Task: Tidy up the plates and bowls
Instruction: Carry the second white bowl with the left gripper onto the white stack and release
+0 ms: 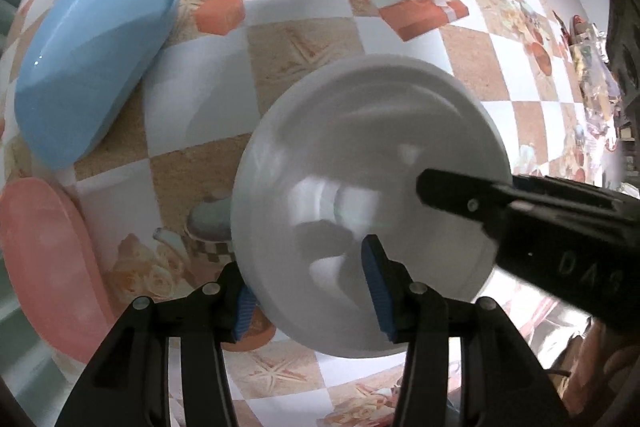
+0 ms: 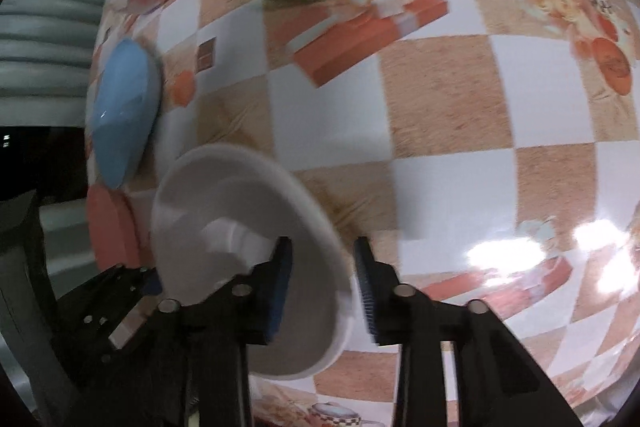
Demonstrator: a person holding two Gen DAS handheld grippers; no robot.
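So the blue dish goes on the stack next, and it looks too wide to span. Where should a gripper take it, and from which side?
Take the blue dish by its rim from above, one finger inside the wall and one outside. The long edge facing the white bowl looks best: bare tablecloth lies beside it, while the pink plate crowds one end.

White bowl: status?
Right tongs shut on bowl rim. Left tongs straddle rim too, grip unclear. Blue dish, pink dish nearby, not blocking.
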